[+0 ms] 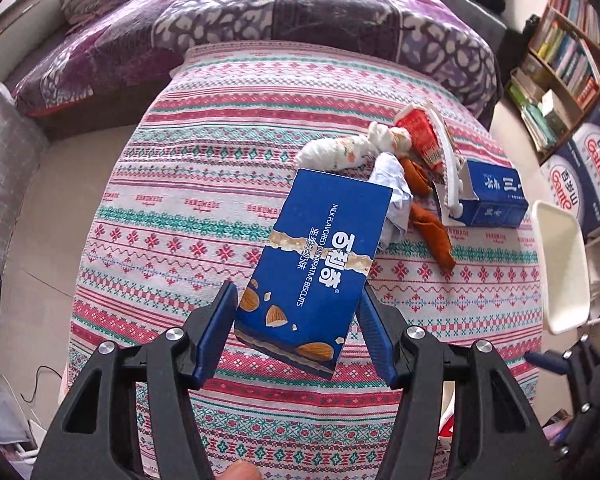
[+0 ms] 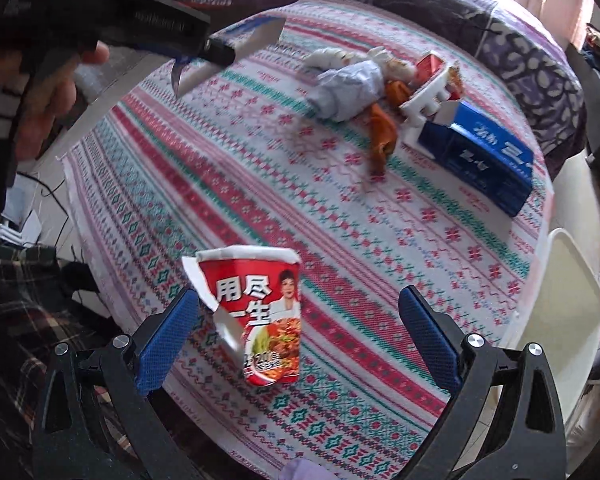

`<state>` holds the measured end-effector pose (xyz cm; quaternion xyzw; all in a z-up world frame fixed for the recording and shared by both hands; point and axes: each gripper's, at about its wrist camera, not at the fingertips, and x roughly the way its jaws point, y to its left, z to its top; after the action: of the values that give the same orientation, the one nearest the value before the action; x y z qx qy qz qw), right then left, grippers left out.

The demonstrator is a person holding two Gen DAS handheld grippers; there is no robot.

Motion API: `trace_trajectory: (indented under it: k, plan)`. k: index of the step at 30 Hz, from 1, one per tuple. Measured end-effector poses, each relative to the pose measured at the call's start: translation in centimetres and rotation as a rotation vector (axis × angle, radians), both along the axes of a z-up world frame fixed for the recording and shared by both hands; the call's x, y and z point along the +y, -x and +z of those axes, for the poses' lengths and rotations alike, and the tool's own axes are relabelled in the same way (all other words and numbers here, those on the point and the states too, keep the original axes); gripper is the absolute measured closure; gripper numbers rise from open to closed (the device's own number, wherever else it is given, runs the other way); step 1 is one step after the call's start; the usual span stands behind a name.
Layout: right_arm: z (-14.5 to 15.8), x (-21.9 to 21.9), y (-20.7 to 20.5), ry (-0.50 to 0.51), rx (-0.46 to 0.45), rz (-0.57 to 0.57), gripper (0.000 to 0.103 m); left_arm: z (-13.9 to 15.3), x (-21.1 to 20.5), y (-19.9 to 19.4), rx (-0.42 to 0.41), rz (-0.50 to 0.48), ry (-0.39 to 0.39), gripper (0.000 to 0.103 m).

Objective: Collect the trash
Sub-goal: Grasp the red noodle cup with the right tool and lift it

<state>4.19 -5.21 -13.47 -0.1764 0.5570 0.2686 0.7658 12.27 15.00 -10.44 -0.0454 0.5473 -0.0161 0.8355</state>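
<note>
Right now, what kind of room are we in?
Probably a lived-in home room, a bedroom or sitting room. A patterned tablecloth covers the table, a couch or bed with purple bedding sits behind it, and a bookshelf full of books stands to the side.

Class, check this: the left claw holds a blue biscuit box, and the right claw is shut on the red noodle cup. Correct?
Not quite. In the right wrist view the right claw is open, with the red noodle cup standing free between its fingers. The left claw does hold the blue biscuit box.
</note>
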Motion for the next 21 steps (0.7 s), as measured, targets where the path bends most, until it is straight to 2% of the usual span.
trace_trajectory:
  k: [8,10,11,13,14,18,21]
  plan:
    - [-3.4,1.2,0.7,0.048,0.119,0.029,0.008,-0.3,1.6,-0.5,0.01,0.09,0.056,0.044]
    - [-4.1,1.2,0.6,0.064,0.133,0.027,0.018,-0.5,1.8,-0.5,0.012,0.092,0.062,0.044]
    - [-4.4,1.3,0.5,0.071,0.143,0.024,0.028,-0.6,1.8,-0.6,0.013,0.091,0.063,0.044]
    - [-5.0,1.4,0.2,0.071,0.172,0.011,0.055,-0.7,1.9,-0.6,0.014,0.091,0.065,0.044]
    - [-5.0,1.4,-0.1,0.057,0.181,-0.002,0.057,-0.8,1.9,-0.6,0.015,0.092,0.067,0.044]
    - [-3.7,1.4,-1.1,0.026,0.118,-0.044,0.059,-1.1,2.1,-0.8,0.013,0.102,0.07,0.044]
    - [-1.8,1.8,-1.8,-0.009,0.02,-0.067,0.059,-1.1,2.2,-0.9,0.002,0.114,0.069,0.044]
